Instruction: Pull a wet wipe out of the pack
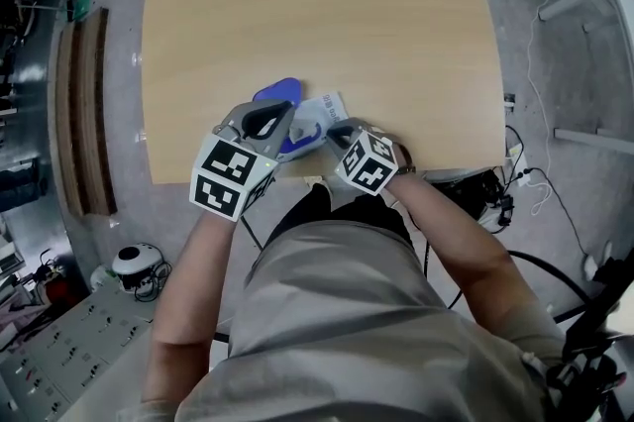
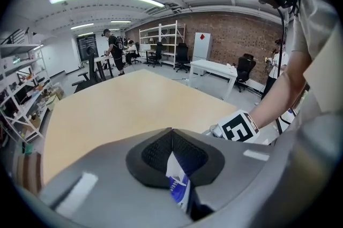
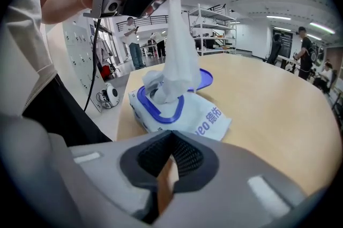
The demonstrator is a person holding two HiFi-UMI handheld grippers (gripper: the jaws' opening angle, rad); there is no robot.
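left gripper [image 2: 172, 136]: clamped on wet wipe [image 3: 177, 55], which stretches down into pack [image 3: 185, 114] below it | right gripper [image 3: 171, 136]: jaws pressed together, pack just ahead of tips

Pack [image 1: 325, 106] mostly hidden under left gripper [image 1: 282, 121]; wipe [image 3: 179, 55] top hidden between its jaws; pack print unreadable.

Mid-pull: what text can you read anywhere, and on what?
"eo" then two Chinese characters, apparently "德佑": wet wipe pack, right gripper view.
Pack's label in head view: too small to read.
Marker cubes: black-and-white patterns, no words.
Red diamond sign on far cabinet: unreadable.
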